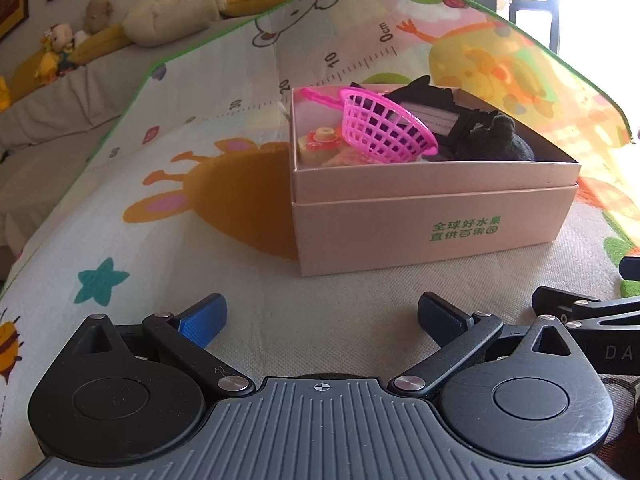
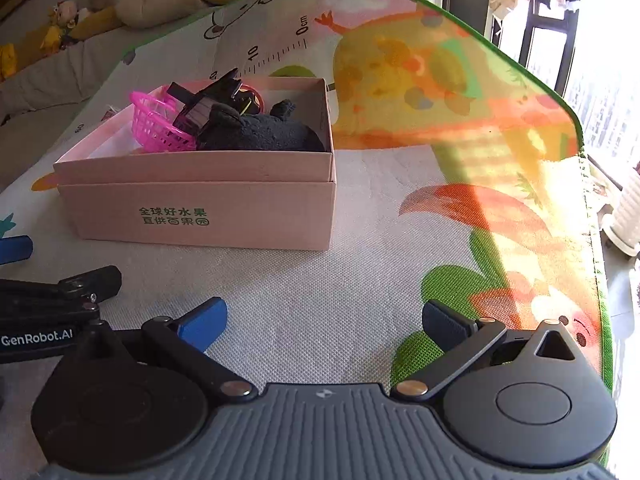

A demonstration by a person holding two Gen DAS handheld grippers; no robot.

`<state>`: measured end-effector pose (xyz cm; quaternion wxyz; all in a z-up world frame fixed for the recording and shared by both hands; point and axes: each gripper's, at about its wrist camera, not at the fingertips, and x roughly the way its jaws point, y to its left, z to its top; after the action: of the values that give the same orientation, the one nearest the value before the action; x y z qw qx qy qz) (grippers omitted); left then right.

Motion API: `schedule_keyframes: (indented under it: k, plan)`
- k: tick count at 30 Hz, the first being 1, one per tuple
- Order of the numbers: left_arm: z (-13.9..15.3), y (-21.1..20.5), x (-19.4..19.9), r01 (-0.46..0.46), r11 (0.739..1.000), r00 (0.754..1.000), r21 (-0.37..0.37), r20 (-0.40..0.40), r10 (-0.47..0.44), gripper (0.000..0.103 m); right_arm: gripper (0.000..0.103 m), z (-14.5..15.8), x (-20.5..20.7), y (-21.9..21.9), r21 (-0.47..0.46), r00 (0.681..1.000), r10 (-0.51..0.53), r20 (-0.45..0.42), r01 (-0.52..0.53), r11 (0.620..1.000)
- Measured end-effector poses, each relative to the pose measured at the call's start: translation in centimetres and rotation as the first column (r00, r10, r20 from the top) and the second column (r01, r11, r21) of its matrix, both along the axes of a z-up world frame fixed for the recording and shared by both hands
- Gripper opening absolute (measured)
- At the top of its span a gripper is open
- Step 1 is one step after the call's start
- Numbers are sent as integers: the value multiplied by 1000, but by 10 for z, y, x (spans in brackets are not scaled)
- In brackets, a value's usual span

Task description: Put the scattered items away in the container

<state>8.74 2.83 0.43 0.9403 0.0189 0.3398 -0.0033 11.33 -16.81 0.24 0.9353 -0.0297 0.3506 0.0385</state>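
Left gripper (image 1: 320, 316) and right gripper (image 2: 324, 320) side by side near the pink box (image 1: 432, 216), jaws wide apart, nothing held.

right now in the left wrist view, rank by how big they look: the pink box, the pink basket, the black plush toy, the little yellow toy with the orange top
1. pink box
2. pink basket and black plush toy: look alike, and the plush is partly hidden by the box wall, so unranked
3. yellow toy, smallest

black plush (image 2: 260, 130) half hidden by box wall (image 2: 192, 166)
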Motion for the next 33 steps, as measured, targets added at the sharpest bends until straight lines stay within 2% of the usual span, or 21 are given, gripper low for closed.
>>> schedule_keyframes:
  k: [2,6,8,33]
  plan:
    - [-1,4,0,-1,1000,1000,-27,-2,1,103,103,-1,3,-6,48,1000,-15,0,15,999]
    - [-1,2,1,-1,1000,1000,-18,-3,1,103,103,-5,8,-4,32,1000,-5,25,4,999]
    - [-1,3,1,1,999,1000,-33,-4,-1,103,103,-5,11,-6,42,1000,13,26,-14,999]
    - [-2,2,2,3,1000,1000,-24,-4,-3,103,103,-5,11,-7,39,999,20,26,-21,999]
